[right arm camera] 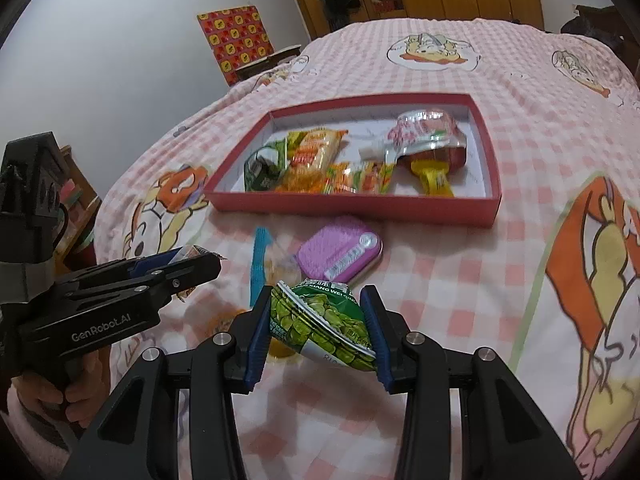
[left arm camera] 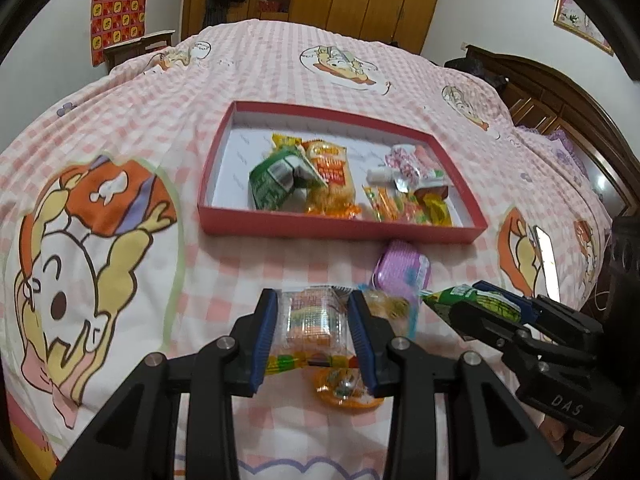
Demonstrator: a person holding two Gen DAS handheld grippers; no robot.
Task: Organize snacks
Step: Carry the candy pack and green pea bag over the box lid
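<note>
Orange snack (left arm camera: 346, 390) half hidden beneath clear packet (left arm camera: 314, 318)

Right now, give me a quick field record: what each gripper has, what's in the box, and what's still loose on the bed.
left gripper: jaws shut on clear snack packet
right gripper: jaws shut on green pea packet
red box: open, on the bedspread, several snack packs inside
loose, outside box: purple tin, blue-edged clear packet, orange round snack
purple tin position: just in front of the box's near wall
both held packets: not yet in the box
</note>
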